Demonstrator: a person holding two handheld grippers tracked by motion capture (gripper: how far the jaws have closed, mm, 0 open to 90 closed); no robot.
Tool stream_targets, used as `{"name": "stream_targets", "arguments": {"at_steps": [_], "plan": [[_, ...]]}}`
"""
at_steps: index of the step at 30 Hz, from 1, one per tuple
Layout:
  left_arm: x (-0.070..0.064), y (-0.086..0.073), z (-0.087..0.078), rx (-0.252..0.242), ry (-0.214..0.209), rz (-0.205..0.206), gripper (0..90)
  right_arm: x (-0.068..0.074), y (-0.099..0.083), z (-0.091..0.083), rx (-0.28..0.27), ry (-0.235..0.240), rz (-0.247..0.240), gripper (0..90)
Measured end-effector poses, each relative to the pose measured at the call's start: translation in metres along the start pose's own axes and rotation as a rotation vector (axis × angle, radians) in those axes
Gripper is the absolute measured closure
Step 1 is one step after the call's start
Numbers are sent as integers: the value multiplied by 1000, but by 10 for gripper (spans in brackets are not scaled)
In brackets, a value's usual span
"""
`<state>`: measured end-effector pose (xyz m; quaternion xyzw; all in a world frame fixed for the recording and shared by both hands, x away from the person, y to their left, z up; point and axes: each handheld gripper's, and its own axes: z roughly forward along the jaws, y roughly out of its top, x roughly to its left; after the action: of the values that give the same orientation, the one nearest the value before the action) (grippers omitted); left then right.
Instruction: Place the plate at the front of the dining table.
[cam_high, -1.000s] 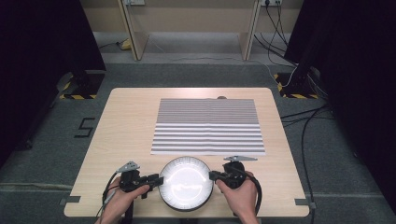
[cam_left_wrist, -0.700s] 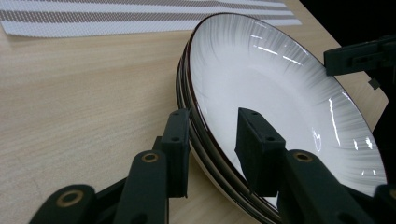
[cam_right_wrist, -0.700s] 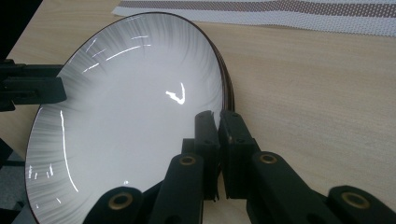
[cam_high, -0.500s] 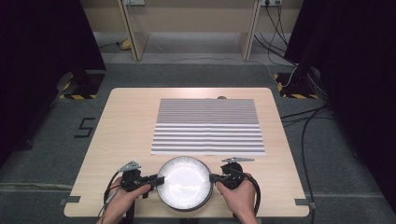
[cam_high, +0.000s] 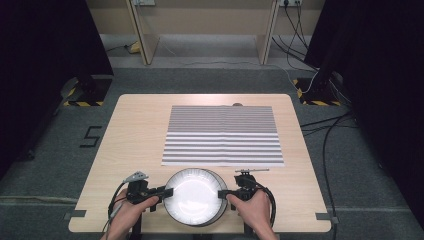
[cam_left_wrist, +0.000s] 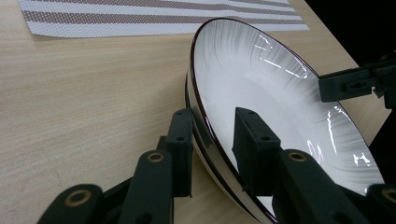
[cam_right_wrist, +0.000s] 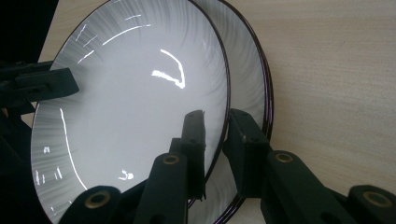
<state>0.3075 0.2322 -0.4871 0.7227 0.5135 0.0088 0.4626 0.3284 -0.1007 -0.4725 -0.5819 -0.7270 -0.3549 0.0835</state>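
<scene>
A white plate (cam_high: 195, 197) with a dark rim lies on a second plate (cam_right_wrist: 250, 70) near the table's front edge. My left gripper (cam_high: 167, 191) holds the stack's left rim, one jaw outside and one inside the top plate (cam_left_wrist: 261, 84). My right gripper (cam_high: 222, 193) is shut on the right rim of the top plate (cam_right_wrist: 126, 107), and this rim stands slightly off the lower plate. In the left gripper view my left gripper (cam_left_wrist: 215, 140) straddles the rim, and the right gripper's jaw (cam_left_wrist: 350, 84) shows across the plate. The right gripper view shows my right gripper (cam_right_wrist: 217, 135) pinching that rim.
A grey-and-white striped placemat (cam_high: 222, 135) lies flat in the middle of the wooden table (cam_high: 140, 140), just beyond the plates. Bare wood runs to both sides. Cables and dark stands sit on the floor around the table.
Both hands have shifted slightly at the plate's sides. The plates stay at about the same spot near the front edge.
</scene>
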Motion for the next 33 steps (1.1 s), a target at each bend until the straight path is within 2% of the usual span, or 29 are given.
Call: {"name": "stream_targets", "arguments": {"at_steps": [2, 5, 6, 7, 10, 13, 14, 15, 16, 17, 18, 23, 26, 29, 30, 31, 33], "plan": [[-1, 0, -1, 0, 2, 1, 679, 2, -1, 0, -6, -14, -11, 760], [-1, 0, -2, 2, 5, 10, 685, 2, -1, 0, -10, -7, -2, 730], [-1, 1, -4, 3, 5, 13, 686, -1, -1, -1, -6, 29, 28, 709], [-1, 1, -4, 3, 5, 13, 687, -2, 0, -1, 0, 38, 39, 709], [-1, 1, -4, 9, 5, 13, 687, -1, 0, -1, 6, 32, 39, 709], [-1, 0, -3, 10, -2, -9, 691, 2, -1, -1, -5, 7, 42, 710], [-1, -1, -3, 9, -6, -18, 694, 0, -4, -1, -31, 23, 67, 713], [0, -2, -2, 11, -16, -33, 694, 0, -4, -1, -31, 23, 67, 713], [1, -3, -1, 16, -29, -51, 699, -4, -5, -1, -43, 51, 99, 718], [0, -5, 2, 30, -28, -44, 709, -12, -6, -1, -61, 114, 151, 726], [-1, -6, 2, 25, -21, -31, 708, -16, -7, 0, -74, 146, 172, 733], [-1, -5, 1, 25, -21, -34, 714, -18, -7, 0, -74, 161, 184, 734], [-1, -5, 1, 22, -18, -40, 720, -22, -6, 0, -63, 192, 223, 755], [0, -5, 1, 13, -20, -51, 743, -22, -7, 0, -64, 197, 218, 792], [0, -1, -2, 1, -19, -52, 748, -20, -8, 1, -45, 191, 196, 808], [0, -1, -2, 1, -19, -52, 752, -20, -8, 1, -45, 191, 196, 808], [0, 3, -4, -3, -3, -37, 755, -16, -8, 6, -12, 176, 167, 813]]}}
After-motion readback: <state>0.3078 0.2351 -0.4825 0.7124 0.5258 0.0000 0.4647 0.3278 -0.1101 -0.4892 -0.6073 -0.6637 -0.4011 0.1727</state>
